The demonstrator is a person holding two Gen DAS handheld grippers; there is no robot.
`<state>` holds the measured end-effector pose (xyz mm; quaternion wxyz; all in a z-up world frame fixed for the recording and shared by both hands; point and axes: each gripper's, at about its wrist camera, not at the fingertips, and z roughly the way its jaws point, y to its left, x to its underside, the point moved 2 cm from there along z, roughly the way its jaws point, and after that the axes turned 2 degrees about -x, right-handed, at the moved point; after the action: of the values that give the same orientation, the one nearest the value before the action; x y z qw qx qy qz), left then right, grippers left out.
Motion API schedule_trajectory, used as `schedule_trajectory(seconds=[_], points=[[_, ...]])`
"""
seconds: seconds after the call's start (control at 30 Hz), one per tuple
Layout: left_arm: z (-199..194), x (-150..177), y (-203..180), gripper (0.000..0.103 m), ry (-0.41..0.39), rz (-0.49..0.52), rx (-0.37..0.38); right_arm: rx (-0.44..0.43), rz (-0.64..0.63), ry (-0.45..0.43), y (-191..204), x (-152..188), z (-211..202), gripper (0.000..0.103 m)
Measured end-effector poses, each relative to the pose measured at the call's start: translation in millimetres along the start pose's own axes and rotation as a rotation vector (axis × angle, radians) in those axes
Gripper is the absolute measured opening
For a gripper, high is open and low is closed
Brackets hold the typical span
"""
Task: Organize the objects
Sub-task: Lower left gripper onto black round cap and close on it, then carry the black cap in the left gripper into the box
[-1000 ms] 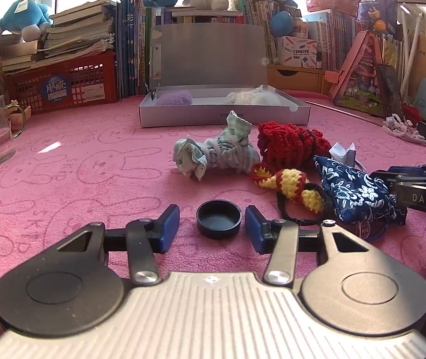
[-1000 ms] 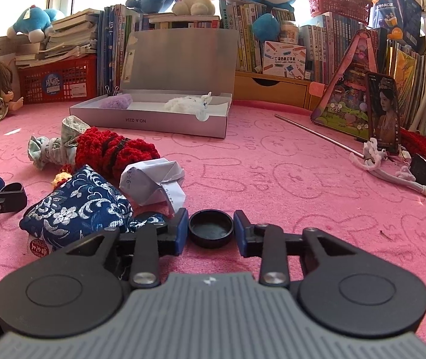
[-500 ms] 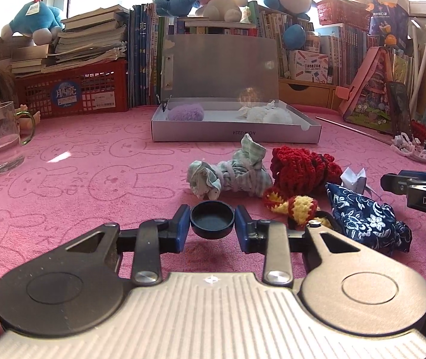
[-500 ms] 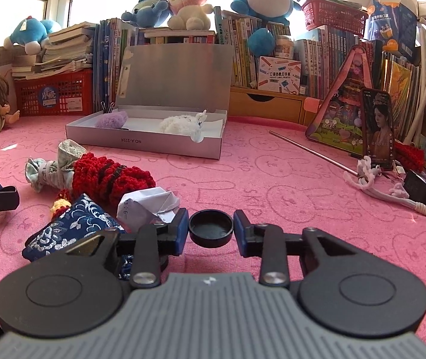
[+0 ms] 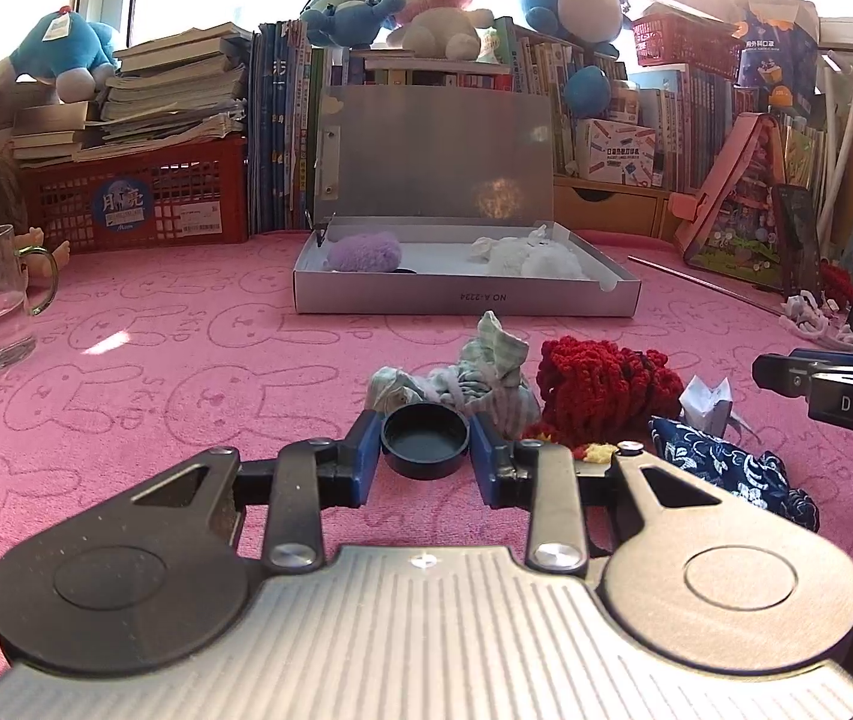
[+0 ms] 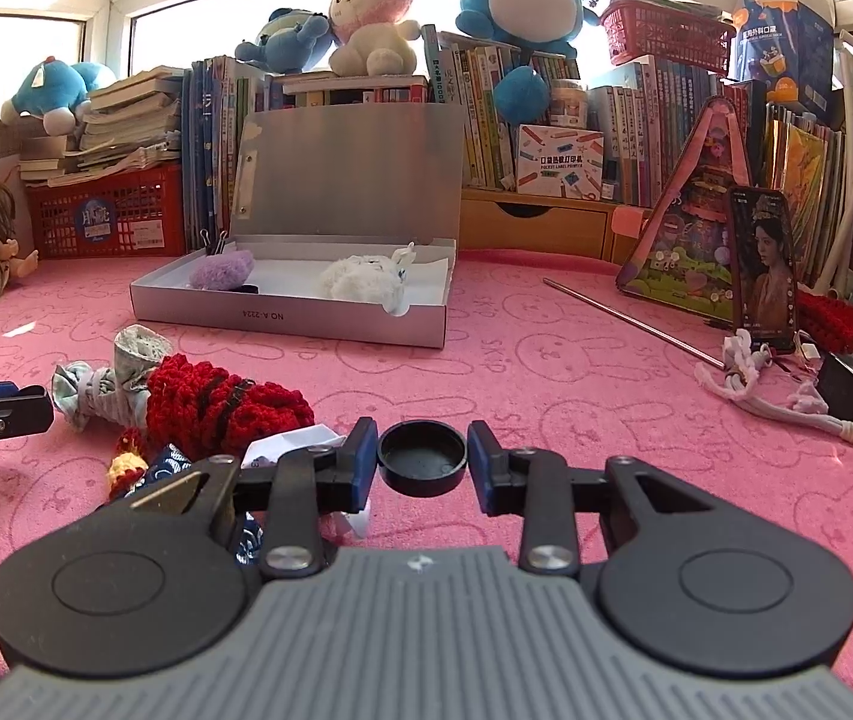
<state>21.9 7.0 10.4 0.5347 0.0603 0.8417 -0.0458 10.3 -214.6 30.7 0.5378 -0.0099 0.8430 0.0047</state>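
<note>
Left wrist view: the left claw (image 5: 425, 447) has just been closing and now squeezes a black cap (image 5: 425, 441) between its blue pads. Right wrist view: the right claw (image 6: 422, 462) pinches another black cap (image 6: 422, 457) tight. Both caps sit up off the pink tabletop (image 6: 576, 396), well in front of the open silver box (image 6: 288, 315). A red knitted toy (image 6: 216, 402) lies between the box and the claws.

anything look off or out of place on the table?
Yes. A loose heap sits unsorted on the pink cloth in front of the open grey box: a knotted green check cloth, red crochet piece, crumpled paper, blue floral pouch. Nothing spilled or broken.
</note>
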Motion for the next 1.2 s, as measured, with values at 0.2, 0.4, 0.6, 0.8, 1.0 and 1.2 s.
schedule_trajectory(seconds=[0.2,0.4,0.6,0.8,1.0,1.2], points=[[5.3,-6.1,-0.3,0.038,0.001,-0.004,0.008,-0.012,0.007,-0.002,1.4,-6.9,3.9,0.037],[12.6,-18.1,0.3,0.038,-0.007,-0.013,0.021,-0.008,-0.016,-0.018,7.5,-18.3,9.5,0.037],[19.8,-33.8,-2.6,0.038,-0.031,-0.004,0.035,-0.016,-0.011,-0.03,11.2,-31.3,19.5,0.037],[28.2,-48.8,-4.1,0.038,-0.047,-0.007,0.047,-0.031,0.018,-0.026,10.3,-43.7,29.7,0.037],[39.3,-65.9,-2.2,0.038,-0.056,-0.015,0.057,-0.044,0.055,-0.019,4.5,-54.8,40.0,0.037],[53.2,-80.2,1.1,0.038,-0.058,-0.02,0.063,-0.042,0.067,-0.023,-0.6,-67.4,51.3,0.037]])
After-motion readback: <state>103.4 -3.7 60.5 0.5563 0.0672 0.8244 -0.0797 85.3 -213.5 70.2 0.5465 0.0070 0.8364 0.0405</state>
